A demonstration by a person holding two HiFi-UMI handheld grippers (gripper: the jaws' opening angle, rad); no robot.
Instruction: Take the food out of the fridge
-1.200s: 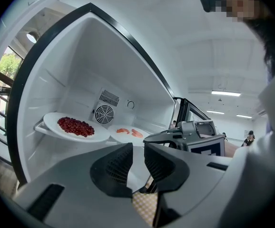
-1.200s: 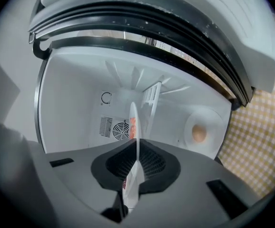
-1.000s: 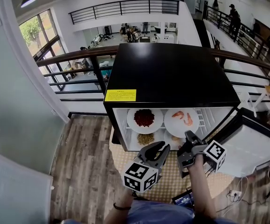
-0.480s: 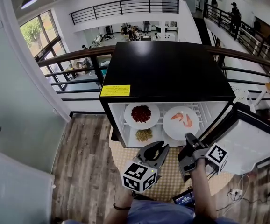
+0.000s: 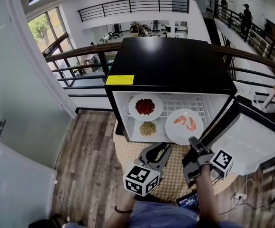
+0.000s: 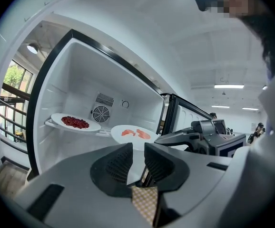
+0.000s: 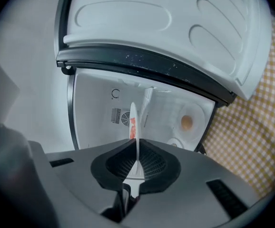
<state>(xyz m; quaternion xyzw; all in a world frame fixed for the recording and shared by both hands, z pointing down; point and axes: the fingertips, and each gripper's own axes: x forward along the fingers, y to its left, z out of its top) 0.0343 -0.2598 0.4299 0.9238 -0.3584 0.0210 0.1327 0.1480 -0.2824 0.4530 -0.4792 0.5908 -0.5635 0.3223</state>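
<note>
Left gripper (image 5: 160, 151): jaws a little apart with nothing between them, in front of the open fridge (image 5: 171, 65).
Red food plate (image 5: 145, 107): on the wire shelf, left side, untouched.
Yellowish food (image 5: 148, 128): lower down, just below the red food plate.
Shrimp plate (image 5: 184, 126): at the fridge's open front, right of centre, carried by its near rim alone.
Right gripper (image 5: 193, 142): clamped tight on that rim.
Door (image 5: 251, 141): swung open, close on the right.
Risk: with a single pinch at one edge, the plate may sag or twist, sliding the shrimp off. A bump against the door would do the same.
</note>
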